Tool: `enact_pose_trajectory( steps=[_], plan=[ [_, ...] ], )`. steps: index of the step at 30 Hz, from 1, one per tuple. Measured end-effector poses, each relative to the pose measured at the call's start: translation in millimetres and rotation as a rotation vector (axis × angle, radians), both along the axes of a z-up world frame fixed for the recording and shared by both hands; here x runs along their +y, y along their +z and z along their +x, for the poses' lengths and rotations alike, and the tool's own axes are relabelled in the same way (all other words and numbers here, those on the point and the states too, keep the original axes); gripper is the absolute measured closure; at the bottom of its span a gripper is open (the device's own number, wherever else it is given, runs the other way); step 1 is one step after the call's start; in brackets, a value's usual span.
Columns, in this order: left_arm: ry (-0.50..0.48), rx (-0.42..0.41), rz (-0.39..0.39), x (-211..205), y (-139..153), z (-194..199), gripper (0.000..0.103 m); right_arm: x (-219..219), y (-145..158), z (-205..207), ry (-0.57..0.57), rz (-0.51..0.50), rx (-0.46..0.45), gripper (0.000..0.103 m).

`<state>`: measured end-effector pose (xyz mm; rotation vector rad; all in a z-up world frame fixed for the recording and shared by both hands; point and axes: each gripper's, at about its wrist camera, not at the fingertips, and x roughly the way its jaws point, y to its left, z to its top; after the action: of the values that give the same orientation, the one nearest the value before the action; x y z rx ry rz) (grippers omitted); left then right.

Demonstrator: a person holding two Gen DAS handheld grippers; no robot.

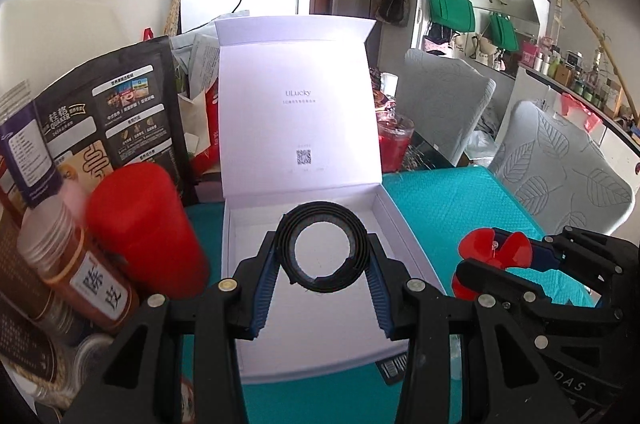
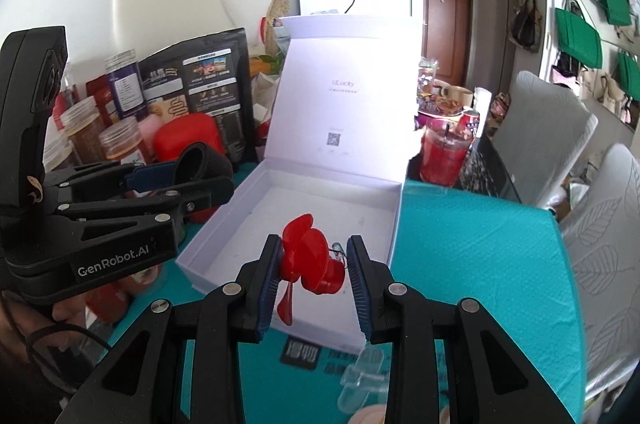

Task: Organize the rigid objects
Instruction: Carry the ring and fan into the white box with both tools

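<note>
The left gripper (image 1: 322,260) clamps a light, stiff black tape roll (image 1: 323,248) across its rim; the right gripper (image 2: 314,264) pinches a fragile-looking red plastic fan (image 2: 308,260) by hub and blade, above the open white box (image 2: 224,224).

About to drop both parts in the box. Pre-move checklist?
1. Left hand-held gripper clamped on black ring: ok.
2. Right hand-held gripper clamped on red fan: ok.
3. White box lid open: ok.
4. Box floor free of other parts: ok.
5. Red can clear of left gripper's path: cannot tell.
6. Fan's thin wire free of pads: cannot tell.
</note>
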<state>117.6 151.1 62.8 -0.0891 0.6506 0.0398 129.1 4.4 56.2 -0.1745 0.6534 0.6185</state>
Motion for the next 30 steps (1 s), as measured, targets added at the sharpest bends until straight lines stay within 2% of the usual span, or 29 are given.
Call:
enact_pose_trajectory(
  steps=[5,16,30],
  plan=[
    [0.036,0.021,-0.016,12,-6,30,0.062,8,1,27,-0.011,-0.027,-0.026,0.07],
    [0.091,0.069,0.014,32,-18,89,0.062,31,-3,83,-0.005,-0.063,-0.009,0.07],
    [0.061,0.219,0.024,36,-76,130,0.062,53,-53,143,-0.002,-0.111,0.128,0.07]
  ],
)
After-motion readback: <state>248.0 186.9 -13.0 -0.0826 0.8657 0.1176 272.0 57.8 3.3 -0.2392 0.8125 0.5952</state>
